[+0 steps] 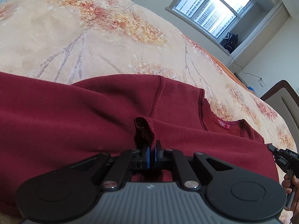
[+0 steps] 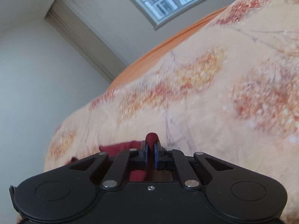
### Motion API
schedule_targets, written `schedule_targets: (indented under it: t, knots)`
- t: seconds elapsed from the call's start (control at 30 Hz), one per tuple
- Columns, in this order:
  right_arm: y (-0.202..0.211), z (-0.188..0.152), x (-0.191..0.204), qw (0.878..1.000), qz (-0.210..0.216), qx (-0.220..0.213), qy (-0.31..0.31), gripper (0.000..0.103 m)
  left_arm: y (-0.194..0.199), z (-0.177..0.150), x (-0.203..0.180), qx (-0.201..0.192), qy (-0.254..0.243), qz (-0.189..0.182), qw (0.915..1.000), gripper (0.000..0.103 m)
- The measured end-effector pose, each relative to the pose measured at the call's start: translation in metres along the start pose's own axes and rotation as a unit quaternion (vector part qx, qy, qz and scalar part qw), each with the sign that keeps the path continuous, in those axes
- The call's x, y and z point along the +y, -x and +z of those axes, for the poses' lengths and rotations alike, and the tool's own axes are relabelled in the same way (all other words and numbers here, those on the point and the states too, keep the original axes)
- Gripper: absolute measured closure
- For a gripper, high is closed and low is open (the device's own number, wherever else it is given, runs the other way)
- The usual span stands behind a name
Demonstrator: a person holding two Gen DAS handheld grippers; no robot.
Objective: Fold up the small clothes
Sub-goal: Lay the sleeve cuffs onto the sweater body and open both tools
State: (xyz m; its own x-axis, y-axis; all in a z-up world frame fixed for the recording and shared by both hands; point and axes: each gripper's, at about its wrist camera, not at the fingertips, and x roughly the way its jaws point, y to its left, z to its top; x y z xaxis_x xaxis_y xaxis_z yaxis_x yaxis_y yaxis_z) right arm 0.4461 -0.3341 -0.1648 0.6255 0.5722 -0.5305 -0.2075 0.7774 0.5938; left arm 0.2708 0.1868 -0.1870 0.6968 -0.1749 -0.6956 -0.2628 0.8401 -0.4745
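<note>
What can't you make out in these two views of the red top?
- Left wrist: the red top runs off the left edge; its lower part sits behind the left gripper.
- Left wrist: label text too small.
- Right wrist: bedspread blurred; the right gripper hides most of the top.

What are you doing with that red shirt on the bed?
A person is folding a dark red shirt on a flowery bedspread. Each hand holds a tool. The left tool is pinching a bit of the shirt's edge, and the right tool is pinching another bit of red cloth. Both are shut on the fabric.
</note>
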Motion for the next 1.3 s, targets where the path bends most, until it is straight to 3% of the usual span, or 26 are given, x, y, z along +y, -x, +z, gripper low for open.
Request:
schedule_targets:
  t: [0.07,0.1,0.17,0.23,0.27,0.5,0.57,0.6,0.8,0.9,0.97,1.0,1.03,1.07,1.17,1.3]
  knots:
    - [-0.012,-0.008,0.004,0.998,-0.044,0.034,0.025,0.094,-0.002,-0.001,-0.001,-0.001,-0.002,0.005,1.0000,0.097]
    - [-0.013,-0.012,0.003,0.998,-0.044,0.040,0.017,0.090,-0.003,-0.001,-0.002,0.000,-0.002,0.007,1.0000,0.097]
    - [0.002,-0.015,0.000,0.999,-0.023,0.020,-0.017,0.080,-0.002,-0.001,-0.002,0.001,-0.002,0.007,1.0000,0.097]
    - [0.028,-0.024,-0.001,0.999,0.003,-0.001,-0.035,0.056,-0.001,0.000,-0.002,0.002,-0.004,0.007,1.0000,0.097]
    - [0.040,-0.031,0.000,0.999,0.010,0.002,-0.036,0.055,-0.002,0.000,-0.002,0.002,-0.005,0.007,1.0000,0.097]
    - [0.066,-0.082,0.002,0.995,0.037,0.070,-0.053,0.059,-0.003,-0.002,0.003,-0.003,0.003,-0.005,1.0000,0.097]
    - [0.060,-0.085,0.005,0.994,0.036,0.086,-0.049,0.069,-0.002,-0.001,0.005,-0.001,0.012,-0.008,0.9999,0.097]
    - [0.057,-0.085,0.005,0.993,0.042,0.100,-0.051,0.093,-0.001,0.000,0.005,-0.001,0.014,-0.009,0.9999,0.097]
    - [0.070,-0.077,0.005,0.995,0.029,0.073,-0.069,0.095,0.002,0.000,-0.001,-0.001,-0.006,0.000,1.0000,0.097]
    - [0.064,-0.087,0.012,0.995,-0.005,0.091,-0.041,0.087,0.003,0.002,0.005,-0.001,0.020,-0.010,0.9998,0.097]
    - [0.077,-0.087,0.023,0.998,0.001,0.060,-0.029,0.071,0.011,0.001,0.008,-0.013,0.032,-0.026,0.9990,0.090]
    - [0.085,-0.087,0.030,0.999,0.002,0.045,-0.017,0.055,0.018,0.000,0.009,-0.021,0.031,-0.032,0.9988,0.077]
    - [0.093,-0.086,0.037,1.000,0.002,0.029,-0.006,0.046,0.025,-0.001,0.009,-0.028,0.027,-0.033,0.9987,0.061]
    - [0.098,-0.087,0.043,1.000,0.003,0.022,0.004,0.045,0.031,-0.003,0.010,-0.033,0.022,-0.034,0.9986,0.057]
    - [0.106,-0.089,0.063,0.999,0.005,0.026,0.030,0.044,0.047,-0.006,0.018,-0.034,0.020,-0.031,0.9987,0.057]
    - [0.110,-0.097,0.092,0.998,0.018,0.017,0.061,0.028,0.069,-0.011,0.028,-0.040,0.024,-0.028,0.9985,0.056]
